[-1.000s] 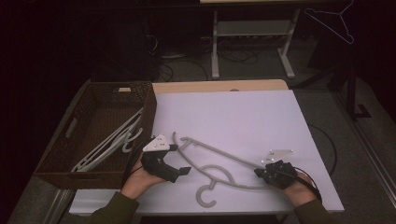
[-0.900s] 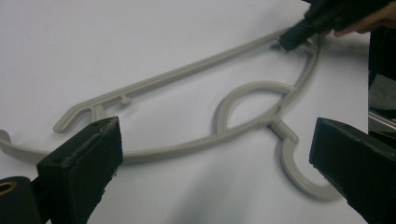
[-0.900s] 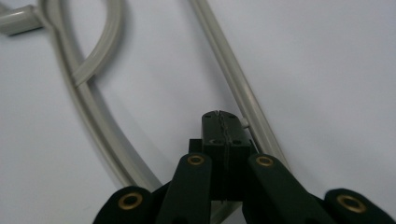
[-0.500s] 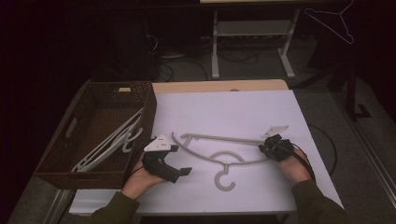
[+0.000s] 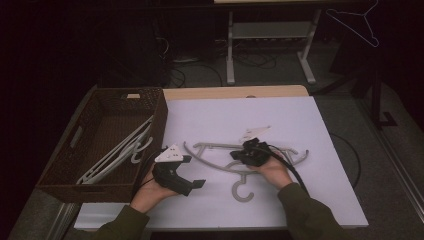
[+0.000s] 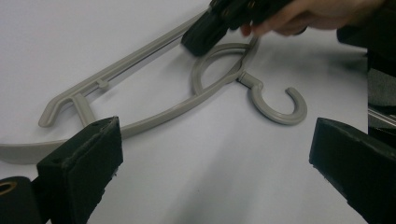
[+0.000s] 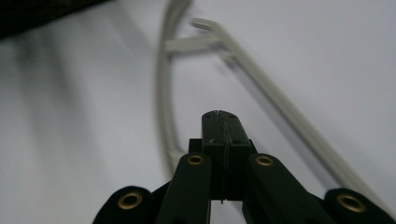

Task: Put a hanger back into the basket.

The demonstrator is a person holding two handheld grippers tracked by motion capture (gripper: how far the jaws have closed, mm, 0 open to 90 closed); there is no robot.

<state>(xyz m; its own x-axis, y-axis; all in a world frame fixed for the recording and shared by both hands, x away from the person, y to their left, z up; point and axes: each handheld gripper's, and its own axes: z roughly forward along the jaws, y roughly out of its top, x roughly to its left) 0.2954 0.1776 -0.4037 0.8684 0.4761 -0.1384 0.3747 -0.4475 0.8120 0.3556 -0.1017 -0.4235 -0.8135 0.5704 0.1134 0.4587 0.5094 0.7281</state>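
Lab – dark room, floor cables (image 5: 260, 60), metal stand (image 5: 270, 45).

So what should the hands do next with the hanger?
Probably keep sliding the hanger toward the basket. The right gripper is shut, its tip at the hanger's middle, the left gripper waits open beside it, and more hangers already lie in the basket.

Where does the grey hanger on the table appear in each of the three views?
High view: hanger lies mid-table, hook toward the person.
Left gripper view: hanger crosses the upper half, hook at right.
Right gripper view: hanger runs from top centre to lower right.
Shared landmark: the shut right gripper at its middle.
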